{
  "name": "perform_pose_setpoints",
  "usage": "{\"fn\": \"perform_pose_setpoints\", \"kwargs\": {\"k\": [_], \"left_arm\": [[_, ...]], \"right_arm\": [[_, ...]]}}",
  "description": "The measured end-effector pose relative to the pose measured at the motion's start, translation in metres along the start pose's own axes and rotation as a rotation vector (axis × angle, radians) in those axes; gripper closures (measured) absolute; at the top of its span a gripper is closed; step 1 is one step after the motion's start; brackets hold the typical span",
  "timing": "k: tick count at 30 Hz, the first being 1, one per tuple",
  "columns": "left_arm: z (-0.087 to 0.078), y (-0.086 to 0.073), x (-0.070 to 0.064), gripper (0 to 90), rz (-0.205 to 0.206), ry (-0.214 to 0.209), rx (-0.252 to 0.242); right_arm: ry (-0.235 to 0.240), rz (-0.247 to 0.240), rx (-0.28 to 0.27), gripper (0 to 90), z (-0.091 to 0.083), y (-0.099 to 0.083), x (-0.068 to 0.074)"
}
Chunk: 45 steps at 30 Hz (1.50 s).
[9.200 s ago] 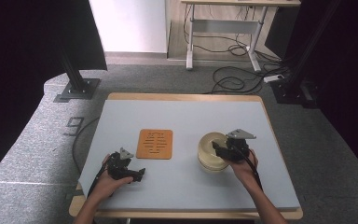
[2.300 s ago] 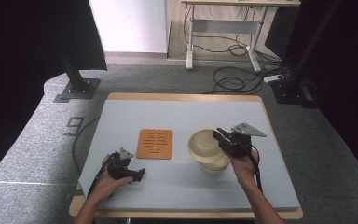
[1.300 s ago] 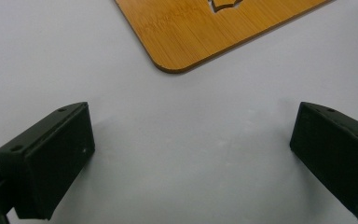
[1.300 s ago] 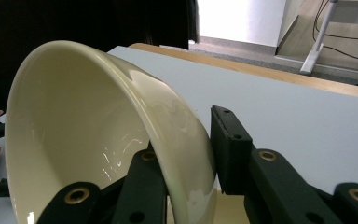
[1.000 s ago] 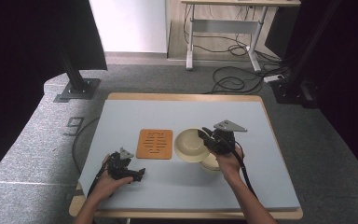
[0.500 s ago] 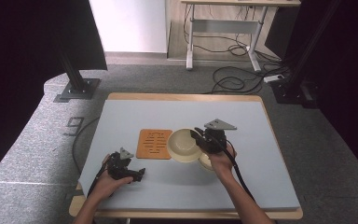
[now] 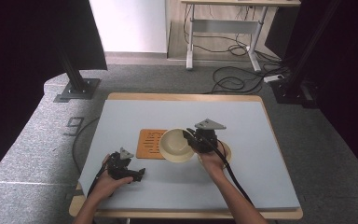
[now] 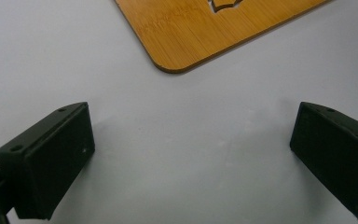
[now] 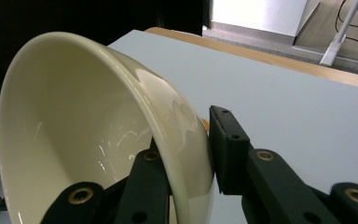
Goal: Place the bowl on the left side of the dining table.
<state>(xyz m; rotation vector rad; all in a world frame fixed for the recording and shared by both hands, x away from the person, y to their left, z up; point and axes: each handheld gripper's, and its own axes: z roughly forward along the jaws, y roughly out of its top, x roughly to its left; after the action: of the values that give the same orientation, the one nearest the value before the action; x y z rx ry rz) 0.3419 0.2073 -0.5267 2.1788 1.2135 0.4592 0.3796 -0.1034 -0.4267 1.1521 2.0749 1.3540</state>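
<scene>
A cream bowl (image 7: 175, 145) hangs tilted above the table, its left side over the right edge of a slotted bamboo trivet (image 7: 149, 143). My right gripper (image 7: 192, 140) is shut on the bowl's right rim. In the right gripper view one jaw sits inside the bowl (image 9: 88, 130) and the other outside, with the gripper (image 9: 191, 154) clamping the wall. A second cream bowl (image 7: 227, 152) rests on the table, partly hidden under my right hand. My left gripper (image 7: 137, 173) lies near the front left, open and empty (image 8: 191, 158), just short of the trivet's corner (image 8: 214, 32).
The grey-blue tabletop (image 7: 177, 112) has a wooden edge (image 7: 182, 96). Beyond it are carpeted floor, a black stand base (image 7: 77, 88), loose cables (image 7: 233, 81) and a desk frame (image 7: 221, 28). Dark curtains hang on both sides.
My right gripper has lifted one cream bowl off the other and carried it left, up to the trivet's right edge. The left gripper has stayed put.
</scene>
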Motion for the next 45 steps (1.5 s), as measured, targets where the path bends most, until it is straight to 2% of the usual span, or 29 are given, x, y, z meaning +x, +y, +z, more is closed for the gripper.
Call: {"fn": "perform_pose_setpoints", "kwargs": {"k": [4,6,8,9,10,16,20,31,45], "left_arm": [[0.000,0.000,0.000,0.0,0.000,0.000,0.000],[0.000,0.000,0.000,0.0,0.000,-0.001,0.002],[0.000,0.000,0.000,0.0,-0.001,-0.001,0.001],[0.000,0.000,0.000,0.0,-0.001,-0.001,0.001],[0.000,0.000,0.000,0.0,-0.001,0.000,-0.001],[0.000,0.000,0.000,0.0,-0.003,-0.001,-0.001],[0.000,0.000,0.000,0.0,-0.003,-0.001,-0.002],[0.000,0.000,0.000,0.0,-0.002,0.000,-0.002],[0.000,0.000,0.000,0.0,0.002,0.001,0.000]], "right_arm": [[-0.004,-0.009,0.010,78.9,0.004,0.000,0.003],[0.006,0.008,0.015,79.4,0.007,-0.001,0.003],[-0.027,-0.036,0.081,79.6,0.018,0.000,0.009],[-0.027,-0.036,0.081,79.6,0.018,0.000,0.009],[-0.054,-0.076,0.108,79.6,0.028,-0.003,0.015],[-0.041,-0.088,0.150,79.7,0.050,-0.007,0.025],[-0.030,-0.108,0.171,79.7,0.059,-0.002,0.033],[-0.005,-0.111,0.172,79.7,0.071,0.005,0.044],[0.020,-0.077,0.184,79.7,0.090,0.005,0.049]]}}
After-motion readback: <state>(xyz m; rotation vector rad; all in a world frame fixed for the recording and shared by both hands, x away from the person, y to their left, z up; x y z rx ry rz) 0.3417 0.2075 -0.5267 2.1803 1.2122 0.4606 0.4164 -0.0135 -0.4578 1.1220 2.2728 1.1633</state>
